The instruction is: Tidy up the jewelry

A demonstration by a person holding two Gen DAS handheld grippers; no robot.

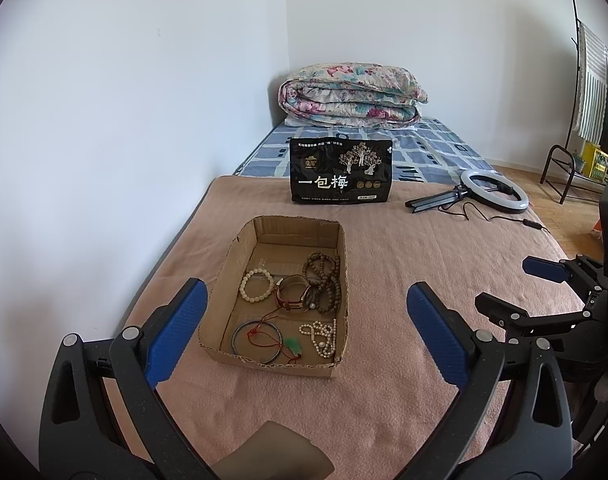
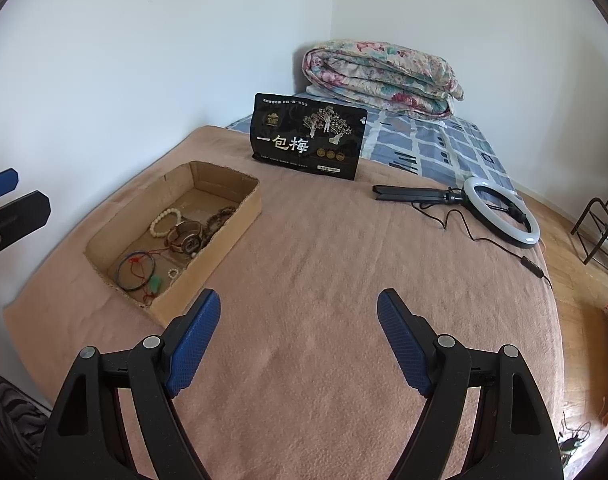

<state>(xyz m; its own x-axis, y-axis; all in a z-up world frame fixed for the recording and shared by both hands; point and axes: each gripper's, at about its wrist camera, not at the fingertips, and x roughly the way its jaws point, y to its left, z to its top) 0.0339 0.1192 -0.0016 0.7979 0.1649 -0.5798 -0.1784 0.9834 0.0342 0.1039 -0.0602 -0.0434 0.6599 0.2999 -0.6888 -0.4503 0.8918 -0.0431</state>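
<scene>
A shallow cardboard box (image 1: 239, 256) (image 2: 239, 216) lies on a pink blanket. It holds a white bead bracelet (image 1: 256, 285) (image 2: 165, 222), a brown leather watch (image 1: 293, 293) (image 2: 185, 236), brown wooden beads (image 1: 324, 280) (image 2: 219, 218), a dark bangle (image 1: 257, 341) (image 2: 136, 271), a red cord with a green pendant (image 1: 292, 346) (image 2: 155, 282) and a pearl strand (image 1: 322, 336) (image 2: 172, 273). My left gripper (image 1: 308, 328) is open and empty, just in front of the box. My right gripper (image 2: 299, 336) is open and empty, right of the box, and shows in the left wrist view (image 1: 544, 280).
A black snack bag (image 1: 341, 171) (image 2: 308, 136) stands behind the box. A ring light with its stand and cable (image 1: 494, 190) (image 2: 502, 212) lies at the blanket's right. A folded floral quilt (image 1: 352, 94) (image 2: 382, 76) sits at the bed's far end. A metal rack (image 1: 576, 120) stands on the floor.
</scene>
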